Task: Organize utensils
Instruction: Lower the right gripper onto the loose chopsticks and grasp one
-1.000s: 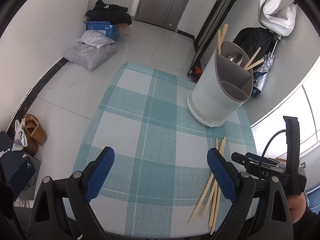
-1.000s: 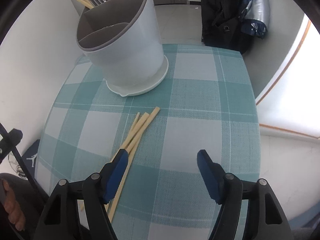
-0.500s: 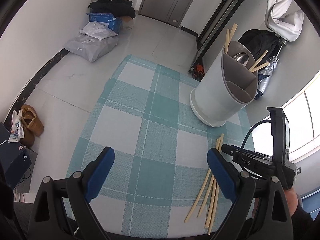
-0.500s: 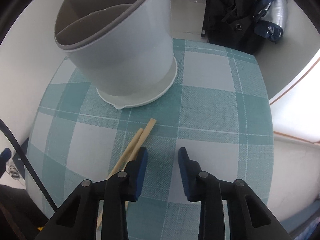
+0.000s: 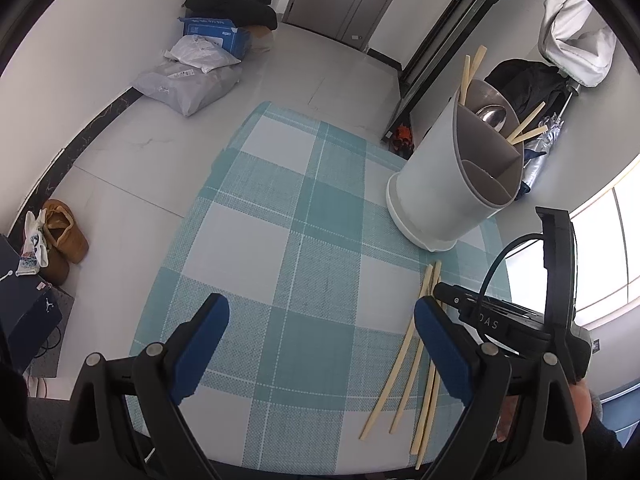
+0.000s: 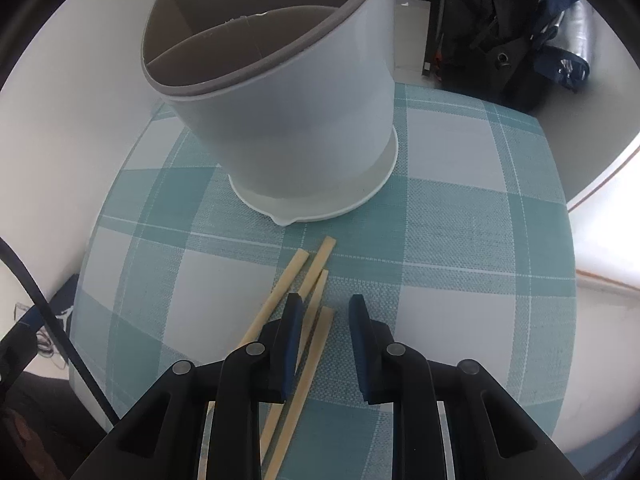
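My left gripper (image 5: 318, 344) hangs angled down, jaws spread wide, nothing between the pads. My right gripper (image 6: 323, 340) tips steeply down, jaws narrowed to a small gap. A hand (image 5: 586, 408) grips its handle, seen from the left wrist.

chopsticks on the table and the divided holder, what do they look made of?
Chopsticks: probably bamboo or pale wood, matte; straw colour, square-cut ends. Holder: likely plastic, smooth white wall with soft sheen, grey rim and dividers, moulded drip base.
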`<control>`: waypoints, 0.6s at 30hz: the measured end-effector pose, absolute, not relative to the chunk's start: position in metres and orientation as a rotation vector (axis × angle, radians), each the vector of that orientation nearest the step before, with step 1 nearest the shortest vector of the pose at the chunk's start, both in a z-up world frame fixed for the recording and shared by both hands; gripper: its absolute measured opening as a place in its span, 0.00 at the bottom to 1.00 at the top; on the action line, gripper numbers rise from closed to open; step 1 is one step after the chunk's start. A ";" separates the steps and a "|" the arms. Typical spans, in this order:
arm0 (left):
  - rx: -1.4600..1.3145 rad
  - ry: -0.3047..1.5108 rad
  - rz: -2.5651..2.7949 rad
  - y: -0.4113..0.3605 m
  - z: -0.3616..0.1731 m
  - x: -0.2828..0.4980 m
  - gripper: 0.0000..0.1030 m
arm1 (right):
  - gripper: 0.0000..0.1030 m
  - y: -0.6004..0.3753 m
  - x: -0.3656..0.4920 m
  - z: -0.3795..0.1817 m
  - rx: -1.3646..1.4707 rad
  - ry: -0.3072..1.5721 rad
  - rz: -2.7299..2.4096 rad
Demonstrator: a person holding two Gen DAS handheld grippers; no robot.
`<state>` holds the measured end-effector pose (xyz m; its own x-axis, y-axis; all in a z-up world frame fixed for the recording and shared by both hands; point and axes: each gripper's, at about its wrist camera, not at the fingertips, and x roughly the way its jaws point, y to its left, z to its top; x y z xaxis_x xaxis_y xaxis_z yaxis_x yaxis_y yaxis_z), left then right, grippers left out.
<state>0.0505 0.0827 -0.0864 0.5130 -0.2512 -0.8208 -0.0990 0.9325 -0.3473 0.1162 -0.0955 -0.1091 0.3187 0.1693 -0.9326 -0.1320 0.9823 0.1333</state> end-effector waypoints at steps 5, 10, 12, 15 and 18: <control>-0.378 1.040 -0.088 0.083 -0.087 0.051 0.89 | 0.21 -0.068 0.116 -0.107 -0.053 1.216 0.206; -0.382 1.053 -0.079 0.084 -0.090 0.053 0.89 | 0.15 -0.052 0.118 -0.107 -0.173 1.206 0.188; -0.384 1.058 -0.075 0.085 -0.091 0.053 0.89 | 0.13 -0.049 0.121 -0.107 -0.188 1.202 0.195; -0.388 1.064 -0.071 0.086 -0.093 0.054 0.89 | 0.11 -0.046 0.122 -0.106 -0.175 1.203 0.203; -0.382 1.071 -0.066 0.086 -0.094 0.055 0.89 | 0.10 -0.047 0.125 -0.106 -0.166 1.206 0.205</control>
